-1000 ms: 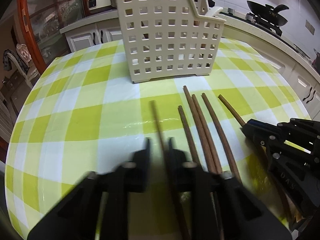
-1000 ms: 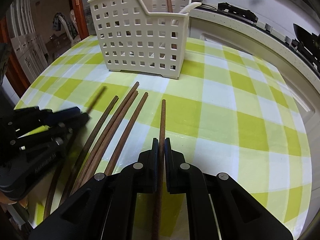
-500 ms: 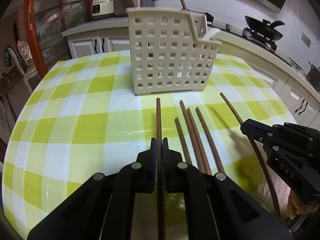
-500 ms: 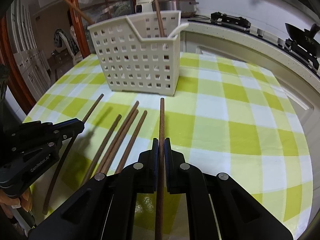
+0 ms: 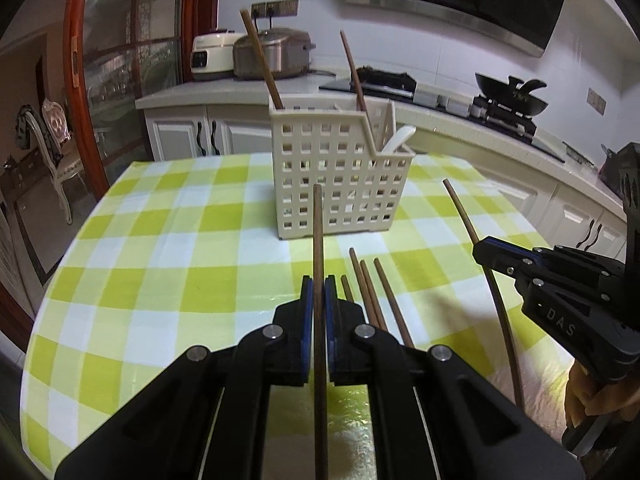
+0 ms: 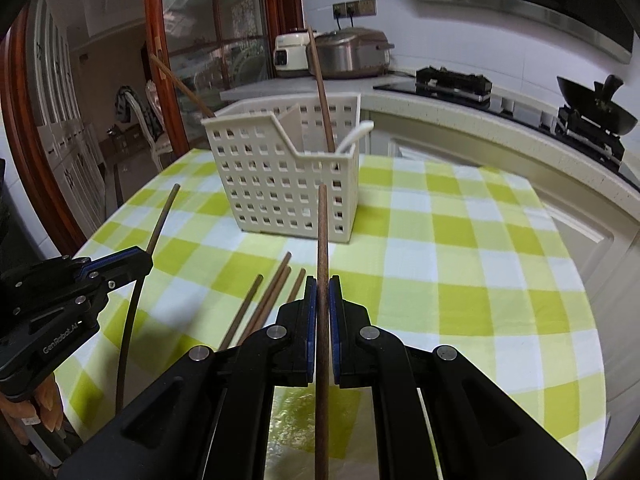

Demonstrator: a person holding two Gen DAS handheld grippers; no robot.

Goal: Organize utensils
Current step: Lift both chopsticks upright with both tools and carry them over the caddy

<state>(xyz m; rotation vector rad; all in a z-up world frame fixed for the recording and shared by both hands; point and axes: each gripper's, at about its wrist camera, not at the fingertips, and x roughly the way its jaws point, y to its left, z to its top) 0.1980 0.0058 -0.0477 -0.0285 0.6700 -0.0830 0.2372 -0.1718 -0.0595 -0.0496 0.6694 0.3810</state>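
Note:
My left gripper [image 5: 319,292] is shut on a brown chopstick [image 5: 318,232], held above the table and pointing at the white perforated utensil basket [image 5: 340,188]. My right gripper [image 6: 323,292] is shut on another brown chopstick [image 6: 322,232], likewise raised and pointing at the basket [image 6: 280,196]. The basket holds two upright chopsticks [image 5: 258,52] and a white spoon [image 5: 396,140]. Several loose chopsticks [image 5: 374,292] lie on the checked tablecloth between the grippers; they also show in the right wrist view [image 6: 268,300]. Each gripper shows in the other's view, the right one [image 5: 552,296] and the left one [image 6: 72,292].
The round table has a green and white checked cloth [image 5: 160,264]. Behind it runs a kitchen counter with a rice cooker [image 5: 272,54], a stove and a wok [image 5: 512,96]. A chair [image 5: 52,148] stands at the far left by a wooden door frame.
Both grippers have lifted their chopsticks off the table and pulled back from the basket. The left gripper closed on its chopstick a second ago.

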